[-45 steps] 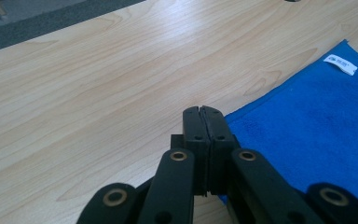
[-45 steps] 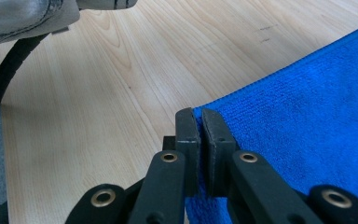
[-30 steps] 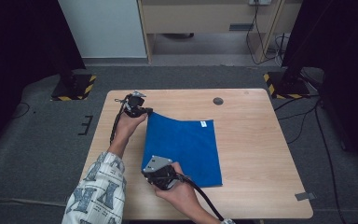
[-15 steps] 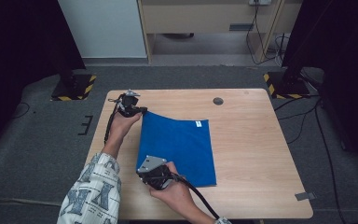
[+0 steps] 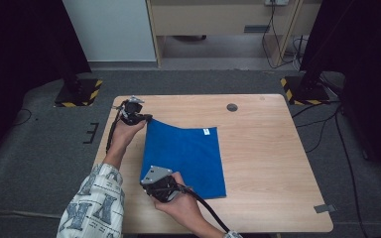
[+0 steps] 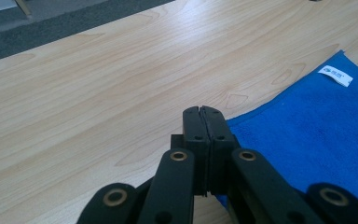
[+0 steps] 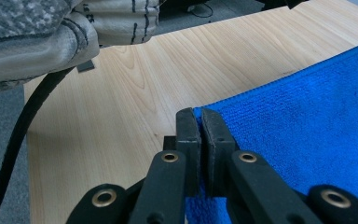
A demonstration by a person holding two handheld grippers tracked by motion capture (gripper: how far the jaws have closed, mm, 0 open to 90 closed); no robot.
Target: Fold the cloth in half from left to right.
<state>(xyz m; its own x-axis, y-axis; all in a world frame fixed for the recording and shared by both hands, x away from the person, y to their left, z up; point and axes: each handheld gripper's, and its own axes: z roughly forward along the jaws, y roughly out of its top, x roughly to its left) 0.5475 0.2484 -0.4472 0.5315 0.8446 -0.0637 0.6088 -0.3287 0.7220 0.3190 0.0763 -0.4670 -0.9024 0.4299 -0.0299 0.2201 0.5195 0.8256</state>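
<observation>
A blue cloth (image 5: 188, 156) lies spread on the wooden table (image 5: 263, 158), with a small white label (image 5: 206, 131) near its far edge. My left gripper (image 5: 147, 119) is shut on the cloth's far left corner. In the left gripper view the jaws (image 6: 203, 114) are pressed together and the blue cloth (image 6: 317, 135) and its label (image 6: 335, 75) stretch off to the right. My right gripper (image 5: 149, 182) is shut on the near left corner. The right gripper view shows its jaws (image 7: 198, 119) pinching the cloth's edge (image 7: 307, 121), which is slightly lifted there.
A dark round hole (image 5: 232, 107) sits in the table near the far edge. A strip of grey tape (image 5: 324, 208) lies at the near right corner. Bare wood extends to the right of the cloth. Yellow-black stand bases (image 5: 77, 94) rest on the floor beyond.
Both grippers have shifted a little to the left, drawing the cloth's left edge with them. Both grips stay shut on their corners.
</observation>
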